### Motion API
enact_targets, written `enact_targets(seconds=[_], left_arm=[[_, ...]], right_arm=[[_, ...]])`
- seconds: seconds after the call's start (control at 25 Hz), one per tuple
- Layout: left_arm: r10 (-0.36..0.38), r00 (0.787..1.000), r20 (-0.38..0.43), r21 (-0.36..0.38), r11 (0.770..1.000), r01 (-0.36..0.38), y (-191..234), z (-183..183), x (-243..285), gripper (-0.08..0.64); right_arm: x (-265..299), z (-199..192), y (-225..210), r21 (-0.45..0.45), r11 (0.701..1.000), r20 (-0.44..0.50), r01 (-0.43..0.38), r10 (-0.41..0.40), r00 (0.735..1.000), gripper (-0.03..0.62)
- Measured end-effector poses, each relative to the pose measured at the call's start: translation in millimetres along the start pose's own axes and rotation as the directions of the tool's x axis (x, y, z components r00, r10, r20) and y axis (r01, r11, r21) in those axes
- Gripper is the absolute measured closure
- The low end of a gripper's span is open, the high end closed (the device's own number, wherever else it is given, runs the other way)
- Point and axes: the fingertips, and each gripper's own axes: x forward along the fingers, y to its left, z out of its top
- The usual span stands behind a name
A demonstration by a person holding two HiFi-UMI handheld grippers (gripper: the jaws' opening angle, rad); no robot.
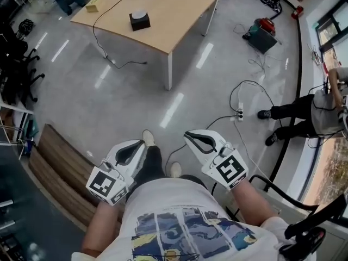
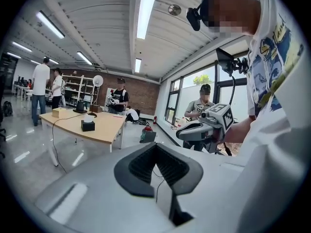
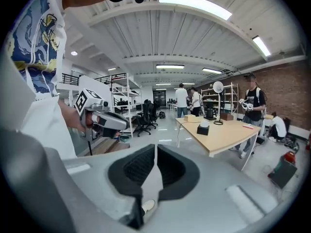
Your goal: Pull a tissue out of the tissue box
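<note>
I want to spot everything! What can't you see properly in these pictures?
Tissue box: too small in every view to tell how the tissue sits.
Table: far end cut off by the head view's top edge.
Yellowish box on the table: too small to identify.
Seated person: cut off at the head view's right edge.

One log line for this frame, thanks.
stage: not started | left gripper: shut, empty | right gripper: shut, empty | tissue box: on table, far off

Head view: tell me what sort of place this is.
Probably an open-plan lab or workshop office: a light wooden table carrying a black tissue box, black swivel office chairs, and a white power strip on the glossy grey floor.
</note>
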Motion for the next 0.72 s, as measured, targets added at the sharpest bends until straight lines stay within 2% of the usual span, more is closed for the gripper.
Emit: enact_targets(seconds=[0.12, 0.32, 0.52, 0.72], left_arm=[[-0.021, 1.000, 0.020, -0.008, 1.000, 0.022, 37, 7, 16, 0.557], [-0.079, 0.996, 0.034, 0.004, 0.997, 0.079, 94, 36, 43, 0.557], [-0.119, 0.993, 0.020, 0.021, 0.993, 0.119, 159, 55, 60, 0.557], [-0.154, 0.988, -0.003, 0.032, 0.987, 0.154, 212, 57, 71, 0.557]], right_arm=[[30, 7, -20, 0.001, 1.000, -0.013, 0.014, -0.014, 1.000, 0.574], [78, 44, -52, -0.036, 0.998, -0.027, 0.043, -0.044, 0.999, 0.574], [139, 71, -80, -0.017, 0.997, -0.036, 0.074, -0.075, 0.997, 0.574], [188, 92, -99, -0.045, 0.996, -0.041, 0.079, -0.080, 0.996, 0.574]])
